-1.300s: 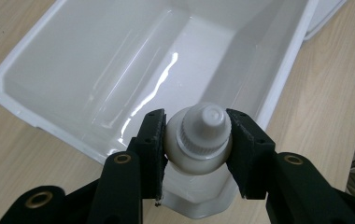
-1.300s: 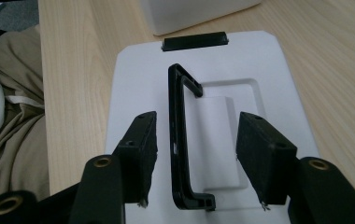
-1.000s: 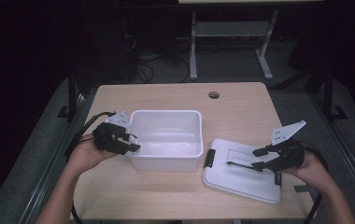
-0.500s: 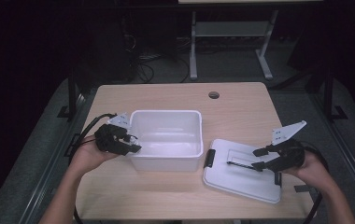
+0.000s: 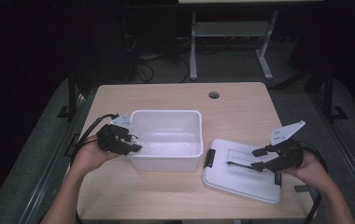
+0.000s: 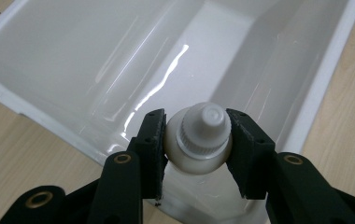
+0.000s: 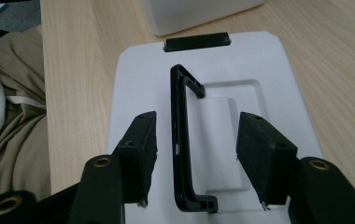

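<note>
Bottle sits clamped by its white cap in the left gripper jaws, just over the near rim of the bin; it looks ready to drop in. Right gripper jaws stand open astride the lid handle, which they must close on next

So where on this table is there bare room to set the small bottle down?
Free patches: the wooden tabletop behind the white plastic bin and around the cable hole, the near edge in front of the bin, and the bin's empty inside. Crowded: the right side, under the white lid with the black handle.
</note>
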`<action>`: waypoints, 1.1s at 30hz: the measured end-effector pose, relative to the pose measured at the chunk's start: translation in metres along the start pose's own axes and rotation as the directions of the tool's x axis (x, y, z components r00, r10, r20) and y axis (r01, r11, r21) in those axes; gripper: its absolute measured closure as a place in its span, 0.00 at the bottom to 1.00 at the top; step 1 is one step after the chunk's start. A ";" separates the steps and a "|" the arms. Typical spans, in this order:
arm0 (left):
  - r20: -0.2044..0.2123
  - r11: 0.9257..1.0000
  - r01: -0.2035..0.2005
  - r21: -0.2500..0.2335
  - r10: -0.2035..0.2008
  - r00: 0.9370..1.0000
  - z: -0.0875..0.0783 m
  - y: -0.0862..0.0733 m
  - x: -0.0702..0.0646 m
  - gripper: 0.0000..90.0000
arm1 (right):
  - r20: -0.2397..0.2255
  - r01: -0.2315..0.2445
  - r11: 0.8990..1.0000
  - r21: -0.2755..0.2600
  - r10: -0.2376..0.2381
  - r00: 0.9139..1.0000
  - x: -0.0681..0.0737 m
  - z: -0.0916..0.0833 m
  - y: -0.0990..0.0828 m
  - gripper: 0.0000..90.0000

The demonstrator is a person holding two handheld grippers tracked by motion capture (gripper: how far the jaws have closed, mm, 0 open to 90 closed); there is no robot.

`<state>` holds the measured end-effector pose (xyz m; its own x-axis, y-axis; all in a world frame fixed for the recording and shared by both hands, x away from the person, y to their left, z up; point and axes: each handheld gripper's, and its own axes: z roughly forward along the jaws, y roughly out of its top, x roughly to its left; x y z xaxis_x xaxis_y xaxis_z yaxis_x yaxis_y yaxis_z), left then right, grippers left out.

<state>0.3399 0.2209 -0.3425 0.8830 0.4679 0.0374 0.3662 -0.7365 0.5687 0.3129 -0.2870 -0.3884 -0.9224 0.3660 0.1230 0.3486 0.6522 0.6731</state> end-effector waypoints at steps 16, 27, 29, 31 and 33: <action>0.004 1.000 0.006 -0.013 -0.006 1.000 0.004 -0.003 0.001 0.65 | -0.003 -0.001 1.000 -0.003 0.001 1.000 -0.001 0.001 -0.002 0.52; 0.001 0.999 0.001 -0.033 -0.001 1.000 -0.003 -0.002 0.000 0.67 | -0.003 0.001 1.000 0.000 -0.001 1.000 -0.001 0.002 0.000 0.52; 0.001 0.999 0.001 -0.032 -0.001 1.000 -0.005 -0.002 -0.001 0.66 | -0.002 0.003 1.000 0.001 -0.003 1.000 -0.001 0.003 -0.001 0.52; 0.004 1.000 0.001 -0.031 -0.001 1.000 -0.007 -0.001 -0.002 0.66 | -0.004 0.003 1.000 0.006 -0.003 1.000 -0.001 0.004 -0.001 0.52; -0.002 0.999 -0.010 -0.033 0.009 1.000 -0.010 0.001 -0.003 0.66 | -0.005 -0.004 1.000 0.006 0.004 1.000 0.000 0.004 -0.001 0.52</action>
<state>0.3348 0.2239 -0.3342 0.8859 0.4618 0.0443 0.3480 -0.7246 0.5949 0.3135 -0.2853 -0.3921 -0.9221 0.3648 0.1293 0.3528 0.6548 0.6684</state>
